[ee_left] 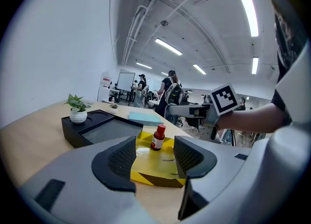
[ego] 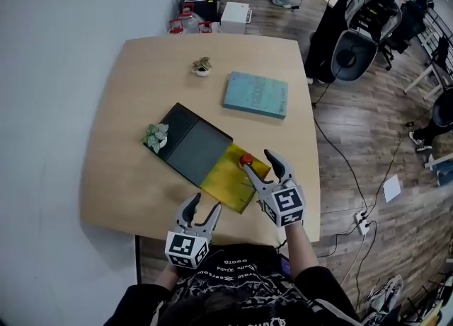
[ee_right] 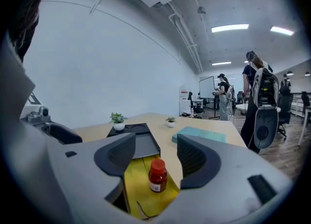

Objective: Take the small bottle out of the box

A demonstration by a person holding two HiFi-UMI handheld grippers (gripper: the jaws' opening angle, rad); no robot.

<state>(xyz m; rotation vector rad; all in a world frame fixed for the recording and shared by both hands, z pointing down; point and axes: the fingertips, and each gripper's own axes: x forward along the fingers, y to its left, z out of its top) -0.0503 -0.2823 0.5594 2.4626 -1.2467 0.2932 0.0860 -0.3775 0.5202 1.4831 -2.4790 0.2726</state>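
On the yellow box (ego: 225,183), the small bottle (ego: 245,160) stands upright just ahead of my right gripper (ego: 257,160), jaws spread; my left gripper (ego: 204,206), likewise released, hovers nearby.

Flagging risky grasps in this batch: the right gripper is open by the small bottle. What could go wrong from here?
1. The small bottle stands upright and narrow in the yellow box. If the open right gripper closes off-centre, one jaw could tip it over.
2. The left gripper is open and apart from the box, so nothing steadies it. A nudge might slide the box on the table.
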